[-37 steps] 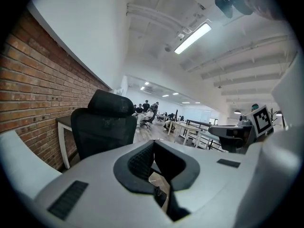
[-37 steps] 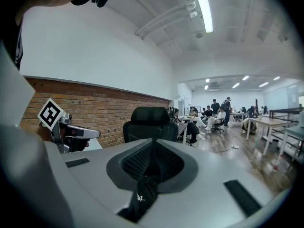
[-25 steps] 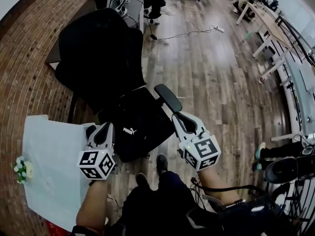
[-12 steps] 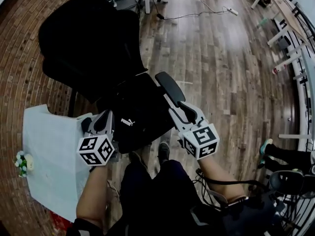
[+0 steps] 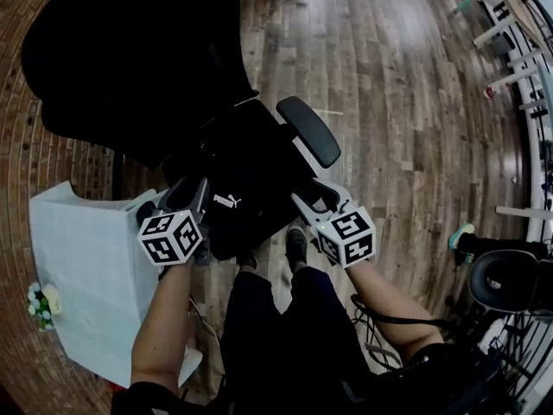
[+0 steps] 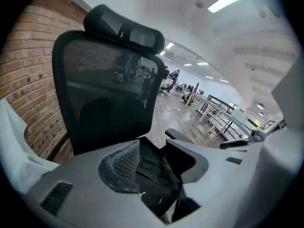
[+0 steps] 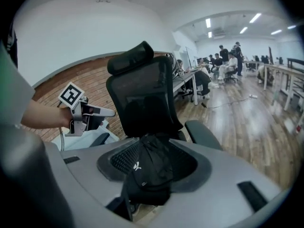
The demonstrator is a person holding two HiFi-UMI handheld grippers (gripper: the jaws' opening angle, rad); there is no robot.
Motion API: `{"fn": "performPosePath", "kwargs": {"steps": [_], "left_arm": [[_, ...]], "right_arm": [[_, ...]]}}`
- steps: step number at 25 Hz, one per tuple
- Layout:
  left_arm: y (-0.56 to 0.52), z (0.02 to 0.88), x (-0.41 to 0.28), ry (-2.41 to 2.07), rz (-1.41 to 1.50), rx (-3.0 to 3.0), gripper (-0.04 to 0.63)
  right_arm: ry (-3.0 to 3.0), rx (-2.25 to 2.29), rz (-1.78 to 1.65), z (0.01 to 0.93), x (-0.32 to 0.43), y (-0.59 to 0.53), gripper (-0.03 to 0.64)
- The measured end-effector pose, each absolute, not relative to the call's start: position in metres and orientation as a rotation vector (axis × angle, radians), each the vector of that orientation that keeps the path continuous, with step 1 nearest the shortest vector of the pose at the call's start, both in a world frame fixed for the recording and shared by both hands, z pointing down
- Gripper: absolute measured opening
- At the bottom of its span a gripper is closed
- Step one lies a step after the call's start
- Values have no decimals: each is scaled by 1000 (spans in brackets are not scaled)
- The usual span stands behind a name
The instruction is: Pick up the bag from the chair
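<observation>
A black bag (image 5: 238, 175) with a small white logo lies on the seat of a black office chair (image 5: 130, 67). My left gripper (image 5: 192, 188) hangs at the bag's left front edge and my right gripper (image 5: 304, 195) at its right front edge. Both point down at the seat. Both pairs of jaws have just been opening and stand open. In the left gripper view the bag (image 6: 154, 172) shows in the gap of the left gripper (image 6: 152, 163), untouched by the pads. The right gripper (image 7: 154, 163) frames the bag (image 7: 149, 172) the same way, unpressed.
The chair's right armrest (image 5: 309, 130) juts out just beyond my right gripper. A white-covered table (image 5: 86, 266) stands to the left against a brick wall (image 5: 34, 162). The person's legs and shoes (image 5: 298, 245) are below the seat. Desks and people fill the far room (image 7: 228, 61).
Both grippers have sunk toward the front of the seat and now flank the bag. The chair fills more of the head view.
</observation>
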State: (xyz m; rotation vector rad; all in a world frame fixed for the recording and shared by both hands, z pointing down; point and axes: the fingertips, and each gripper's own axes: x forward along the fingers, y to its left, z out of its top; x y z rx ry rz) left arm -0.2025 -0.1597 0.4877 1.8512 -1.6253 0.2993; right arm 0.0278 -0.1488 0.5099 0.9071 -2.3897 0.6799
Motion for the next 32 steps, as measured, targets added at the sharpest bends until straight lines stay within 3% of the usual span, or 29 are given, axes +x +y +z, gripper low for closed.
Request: {"fn": "performPosePath", "kwargs": {"steps": [22,32], "left_arm": [[-232,708,-278,-1438,658,1740,253],[-246,772,-295,-1388,717,1690,276]], "right_arm": [[-1963,1188,1253,747,26,-137,366],[-1841,1259,1358,807,24,-132,387]]}}
